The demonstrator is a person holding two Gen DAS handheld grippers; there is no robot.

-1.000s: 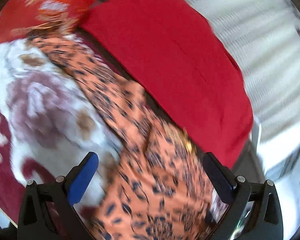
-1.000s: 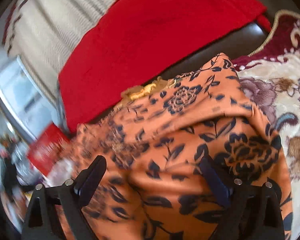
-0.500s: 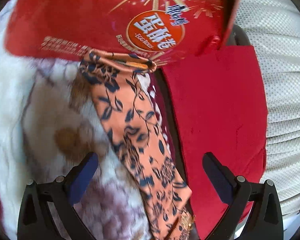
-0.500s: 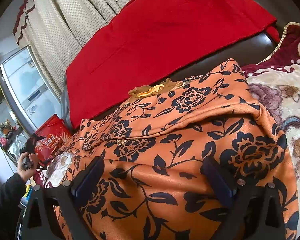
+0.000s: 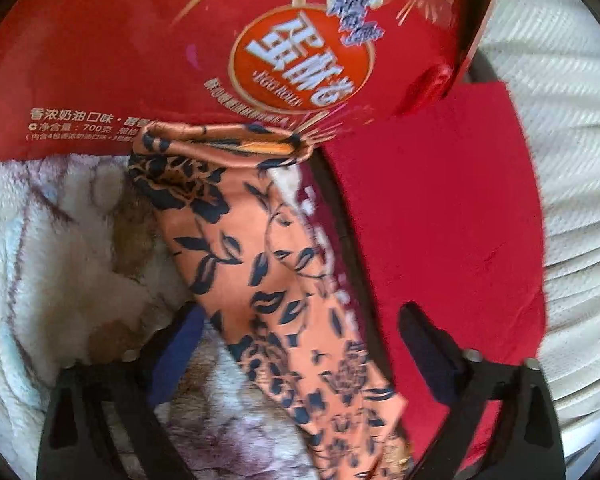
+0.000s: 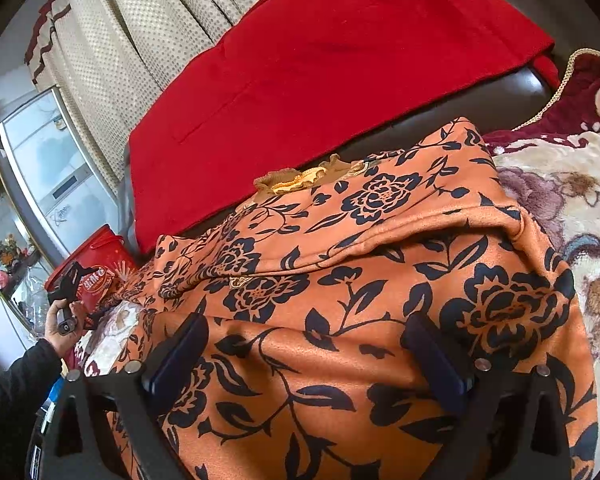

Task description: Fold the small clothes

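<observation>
An orange garment with a dark floral print lies on a plush flowered blanket. In the right wrist view its body [image 6: 360,280] fills the foreground, with a gold-trimmed collar [image 6: 300,178] at the far edge. My right gripper [image 6: 304,356] is open and empty just over the cloth. In the left wrist view one long sleeve [image 5: 260,264] stretches away, its cuff [image 5: 220,144] touching a red snack box. My left gripper [image 5: 300,344] is open, straddling the sleeve, holding nothing. It also shows far left in the right wrist view [image 6: 66,288].
The red snack box [image 5: 240,40] stands right beyond the cuff. A red cloth [image 6: 340,60] lies over the dark sofa back [image 6: 500,96]. The blanket [image 5: 52,240] spreads left; it also shows at right in the right wrist view [image 6: 572,200]. Cream curtains [image 6: 148,20] and a glass cabinet [image 6: 48,168] stand behind.
My left gripper has swung from the garment's body out along the sleeve and closed in on the cuff and red box. My right gripper has stayed nearly still over the body.
</observation>
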